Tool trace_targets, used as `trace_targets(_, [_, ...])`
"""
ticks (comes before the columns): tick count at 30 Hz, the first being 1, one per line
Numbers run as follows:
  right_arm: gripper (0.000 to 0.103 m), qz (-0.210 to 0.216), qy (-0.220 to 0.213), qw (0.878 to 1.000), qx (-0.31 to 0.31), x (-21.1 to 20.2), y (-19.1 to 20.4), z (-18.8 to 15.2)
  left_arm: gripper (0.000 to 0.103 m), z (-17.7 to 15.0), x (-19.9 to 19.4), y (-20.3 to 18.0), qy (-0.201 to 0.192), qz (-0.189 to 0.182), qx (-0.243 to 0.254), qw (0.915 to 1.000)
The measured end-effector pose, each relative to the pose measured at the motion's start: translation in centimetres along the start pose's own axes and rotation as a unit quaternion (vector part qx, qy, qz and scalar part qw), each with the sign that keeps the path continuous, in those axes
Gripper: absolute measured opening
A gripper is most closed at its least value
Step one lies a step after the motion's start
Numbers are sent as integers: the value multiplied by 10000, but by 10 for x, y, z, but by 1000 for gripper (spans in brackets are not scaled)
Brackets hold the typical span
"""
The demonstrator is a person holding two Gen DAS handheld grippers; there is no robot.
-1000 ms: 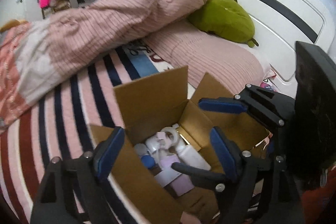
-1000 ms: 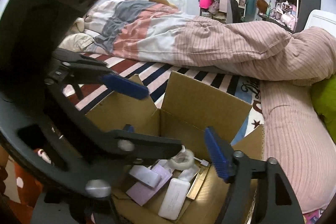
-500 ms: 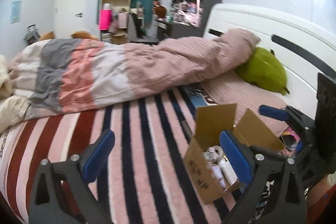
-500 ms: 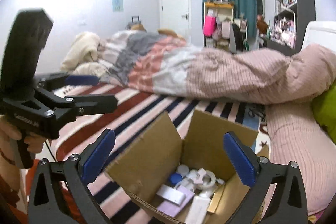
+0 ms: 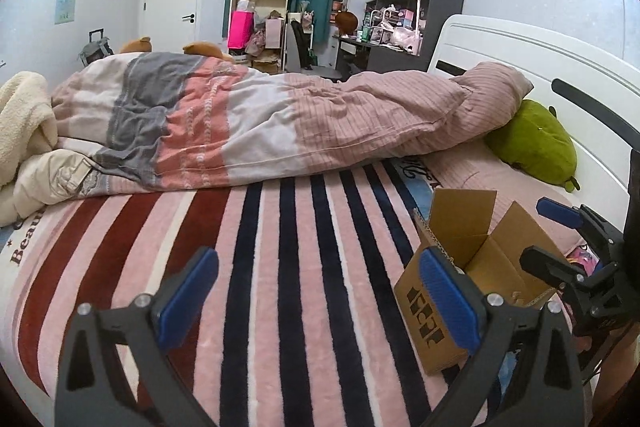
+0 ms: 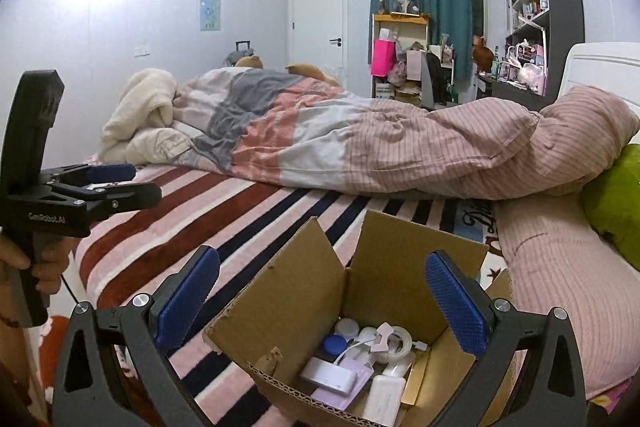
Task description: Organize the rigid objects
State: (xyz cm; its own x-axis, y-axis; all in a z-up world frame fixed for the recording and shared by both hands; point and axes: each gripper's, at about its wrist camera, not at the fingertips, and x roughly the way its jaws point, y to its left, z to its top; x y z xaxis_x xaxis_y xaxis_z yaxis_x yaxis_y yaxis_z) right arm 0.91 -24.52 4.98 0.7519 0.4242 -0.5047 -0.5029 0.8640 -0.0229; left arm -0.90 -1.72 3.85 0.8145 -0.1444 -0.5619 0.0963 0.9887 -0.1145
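An open cardboard box [image 6: 296,311] stands on the striped bed. It holds several small rigid items: a tape roll [image 6: 394,341], a blue-lidded jar [image 6: 335,345], a white case [image 6: 330,379] and a white bottle [image 6: 385,401]. My right gripper [image 6: 320,303] is open and empty, above and in front of the box. My left gripper [image 5: 316,303] is open and empty over the striped blanket, left of the box [image 5: 460,267]. Each gripper shows in the other's view: the left [image 6: 116,183] and the right [image 5: 560,239].
A rumpled duvet [image 5: 280,123] lies across the back of the bed. A green plush [image 5: 532,143] sits by the white headboard [image 5: 560,75]. A pink pillow [image 6: 560,267] lies right of the box. Shelves and a desk stand at the far wall.
Both grippers have pulled up and back from inside the box. The left one has moved away to the left over the blanket. Both remain open and empty.
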Motion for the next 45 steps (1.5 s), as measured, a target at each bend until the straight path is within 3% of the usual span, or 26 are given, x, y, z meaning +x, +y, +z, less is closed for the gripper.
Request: trace_targets(45, [103,84,-81,9999,46,1,-1,0,99,8,0,-2,-7,80,180,9998])
